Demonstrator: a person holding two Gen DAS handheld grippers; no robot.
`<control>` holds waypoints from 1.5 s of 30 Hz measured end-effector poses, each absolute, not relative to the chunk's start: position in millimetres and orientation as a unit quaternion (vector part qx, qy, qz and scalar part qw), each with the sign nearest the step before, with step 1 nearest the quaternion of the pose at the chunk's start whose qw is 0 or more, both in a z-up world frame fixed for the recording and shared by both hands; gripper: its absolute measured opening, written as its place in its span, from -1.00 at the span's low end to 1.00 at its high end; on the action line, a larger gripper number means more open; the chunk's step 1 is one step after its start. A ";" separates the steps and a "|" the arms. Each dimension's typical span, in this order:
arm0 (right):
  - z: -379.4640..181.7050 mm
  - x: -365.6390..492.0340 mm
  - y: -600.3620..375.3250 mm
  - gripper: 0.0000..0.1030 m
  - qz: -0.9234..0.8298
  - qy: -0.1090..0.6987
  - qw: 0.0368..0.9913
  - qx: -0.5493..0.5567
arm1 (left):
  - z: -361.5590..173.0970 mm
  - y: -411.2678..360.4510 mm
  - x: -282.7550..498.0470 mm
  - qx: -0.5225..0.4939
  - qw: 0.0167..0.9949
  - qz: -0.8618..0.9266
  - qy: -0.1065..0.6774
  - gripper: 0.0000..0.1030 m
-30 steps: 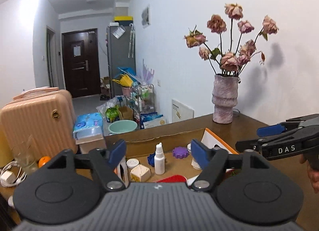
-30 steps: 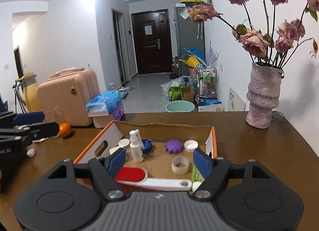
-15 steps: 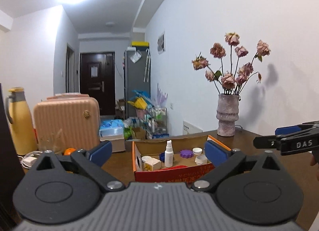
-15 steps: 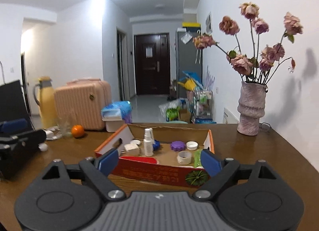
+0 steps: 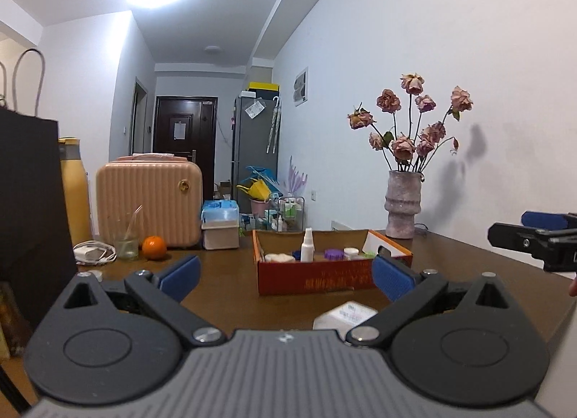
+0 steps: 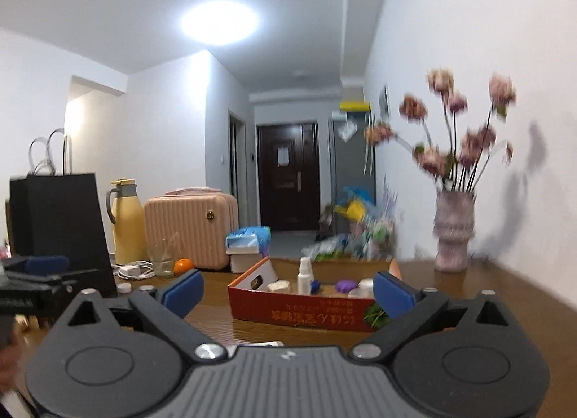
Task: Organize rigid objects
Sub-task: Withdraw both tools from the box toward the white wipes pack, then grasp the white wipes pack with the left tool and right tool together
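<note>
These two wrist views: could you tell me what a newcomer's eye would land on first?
Probably the red cardboard box in the middle of the brown table, holding a white spray bottle and small lids. Next, the vase of dried roses against the right wall. Both the left gripper and right gripper are open and empty.

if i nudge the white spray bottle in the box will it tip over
Probably: the spray bottle is tall, narrow and upright in the box, so a high push could topple it. It looks like light plastic. Nearby caps may stop it sliding.
</note>
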State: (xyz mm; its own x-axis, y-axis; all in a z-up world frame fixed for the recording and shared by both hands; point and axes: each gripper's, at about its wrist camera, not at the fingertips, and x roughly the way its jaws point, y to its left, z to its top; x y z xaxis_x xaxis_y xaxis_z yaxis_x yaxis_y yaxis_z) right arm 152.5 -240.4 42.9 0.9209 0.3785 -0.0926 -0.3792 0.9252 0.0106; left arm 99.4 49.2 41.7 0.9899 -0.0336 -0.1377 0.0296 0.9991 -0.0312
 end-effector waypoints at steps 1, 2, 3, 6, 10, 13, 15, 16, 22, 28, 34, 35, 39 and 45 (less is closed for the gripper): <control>40.0 143.0 -240.4 1.00 0.190 0.040 0.981 -0.009 | 39.5 52.2 92.8 -0.015 0.997 -0.017 0.068 1.00; 36.9 134.5 -240.7 1.00 0.189 0.037 0.981 -0.009 | 37.3 54.5 86.5 -0.013 0.997 -0.017 0.070 1.00; 32.3 126.3 -242.1 1.00 0.188 0.037 0.982 -0.004 | 35.8 54.9 83.5 -0.010 0.997 -0.015 0.073 1.00; 22.3 113.1 -245.4 1.00 0.183 0.057 0.981 0.018 | 29.9 54.8 78.6 -0.001 0.996 -0.023 0.087 1.00; 10.9 111.4 -245.5 1.00 0.183 0.096 0.978 0.010 | 19.7 51.6 84.1 0.006 0.993 -0.029 0.110 1.00; 5.1 114.3 -244.3 1.00 0.174 0.107 0.979 -0.005 | 12.3 50.7 92.4 0.001 0.991 -0.034 0.130 1.00; 0.5 120.3 -245.4 1.00 0.175 0.122 0.977 0.001 | 7.2 50.5 97.8 0.000 0.989 -0.037 0.143 1.00; -1.9 123.1 -245.4 1.00 0.176 0.131 0.976 0.004 | 4.9 50.5 101.2 0.001 0.988 -0.037 0.148 1.00; -16.3 154.1 -243.3 0.79 0.191 0.179 0.965 0.020 | -5.9 48.4 127.3 -0.015 0.983 -0.031 0.182 1.00; -25.1 191.7 -236.8 0.62 0.211 0.209 0.955 0.026 | -12.9 40.6 172.1 -0.064 0.970 -0.056 0.227 0.97; -27.2 251.7 -224.5 0.40 0.243 0.240 0.939 0.038 | -23.7 35.1 238.2 -0.111 0.947 -0.077 0.292 0.34; -27.9 263.7 -222.3 0.35 0.247 0.247 0.936 0.044 | -25.8 35.8 249.2 -0.124 0.942 -0.081 0.300 0.32; -36.3 320.1 -212.7 0.01 0.264 0.285 0.917 0.086 | -38.2 33.5 291.7 -0.167 0.923 -0.097 0.334 0.23; -59.9 372.0 -193.7 -0.38 0.278 0.316 0.901 0.109 | -60.3 40.4 323.4 -0.209 0.907 -0.118 0.345 -0.09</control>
State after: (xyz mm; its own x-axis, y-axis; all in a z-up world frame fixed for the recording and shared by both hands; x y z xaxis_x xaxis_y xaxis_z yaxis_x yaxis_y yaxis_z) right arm 372.0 -193.7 -59.9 0.6460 0.5691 -0.5087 -0.4312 0.8220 0.3721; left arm 323.4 40.4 -60.3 0.7334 -0.3593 -0.5772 0.0705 0.8846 -0.4610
